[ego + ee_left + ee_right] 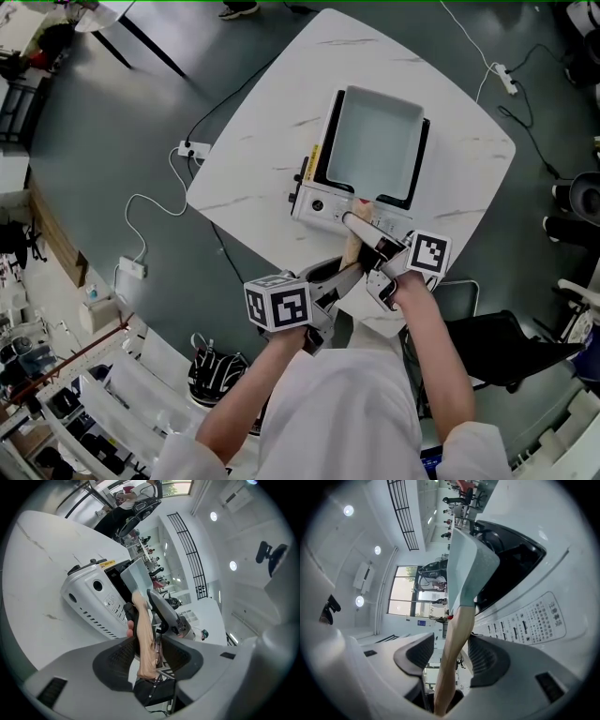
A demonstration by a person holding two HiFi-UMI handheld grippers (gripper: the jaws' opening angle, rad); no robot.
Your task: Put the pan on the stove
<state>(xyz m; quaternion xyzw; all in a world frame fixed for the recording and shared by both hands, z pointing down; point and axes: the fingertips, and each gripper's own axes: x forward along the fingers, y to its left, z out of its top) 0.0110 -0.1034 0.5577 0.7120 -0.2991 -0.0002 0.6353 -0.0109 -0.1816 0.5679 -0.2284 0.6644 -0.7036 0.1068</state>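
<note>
Sitting on the tabletop stove [314, 202], the rectangular pan [375, 141] is resting while you are holding the left gripper [145, 645] and right gripper [450, 651] around its wooden handle [457, 634] (jaws apart, not clamping).

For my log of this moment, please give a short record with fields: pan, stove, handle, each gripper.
pan: square, pale, resting on the stove
stove: white, on the white table
handle: wooden, sticks out past the stove front
left gripper: open, handle between its jaws
right gripper: open, handle between its jaws
task: pan seems placed
</note>
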